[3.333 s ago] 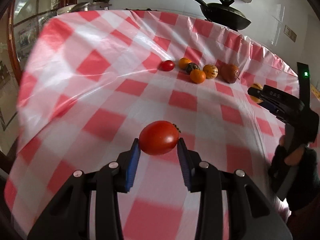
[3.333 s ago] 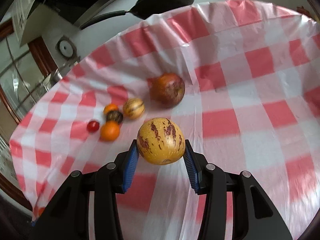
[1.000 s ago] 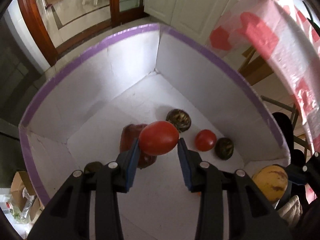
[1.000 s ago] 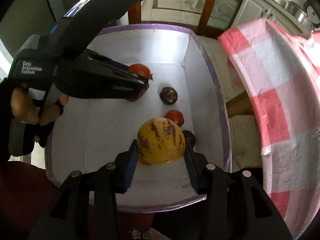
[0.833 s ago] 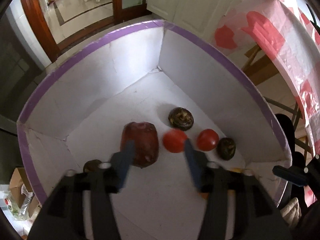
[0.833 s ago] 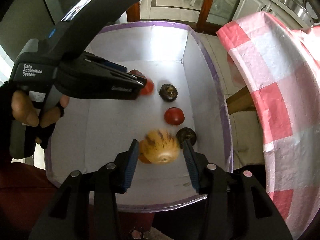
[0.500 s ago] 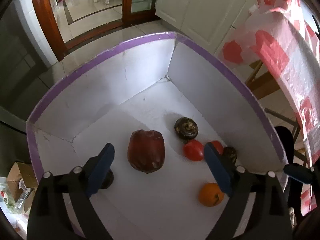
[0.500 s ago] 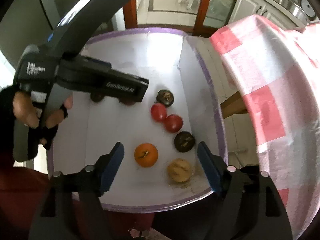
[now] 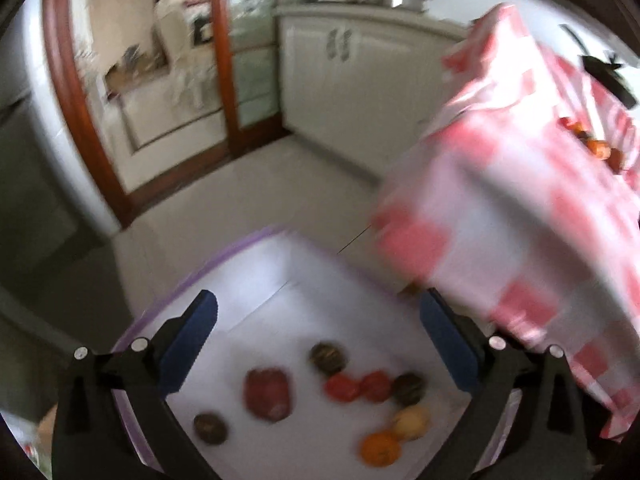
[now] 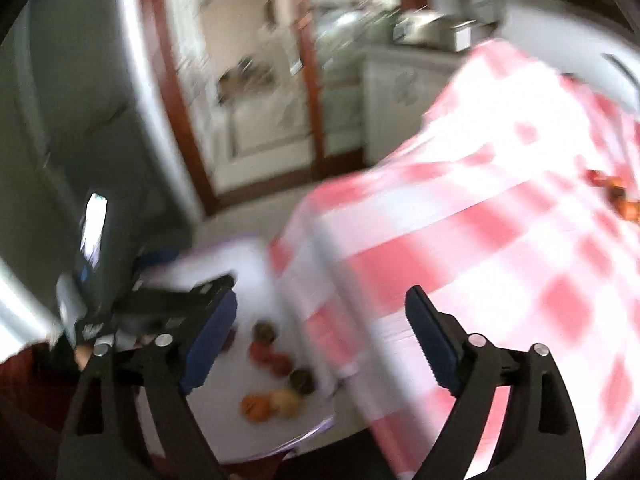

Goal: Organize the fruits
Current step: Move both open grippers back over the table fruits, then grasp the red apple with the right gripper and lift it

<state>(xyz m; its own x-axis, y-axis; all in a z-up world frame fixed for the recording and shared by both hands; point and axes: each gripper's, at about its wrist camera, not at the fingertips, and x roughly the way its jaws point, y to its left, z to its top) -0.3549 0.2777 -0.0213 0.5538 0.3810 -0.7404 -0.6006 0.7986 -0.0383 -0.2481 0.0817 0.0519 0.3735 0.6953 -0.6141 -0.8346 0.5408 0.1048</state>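
The left tool (image 9: 318, 338) hangs wide apart and empty above a white box (image 9: 256, 280) with a purple rim, standing on the floor beside the counter's red-checked cloth (image 9: 520, 216). In the box lie a large dark-red fruit (image 9: 267, 393), two tomatoes (image 9: 358, 386) touching, three dark round fruits (image 9: 328, 357), a yellow fruit (image 9: 410, 422) and an orange (image 9: 379, 449). More fruit (image 9: 596, 146) sits blurred on the counter.

Left gripper (image 9: 318, 328) and right gripper (image 10: 320, 326) both hang with fingers spread wide (nothing between either pair), side by side.
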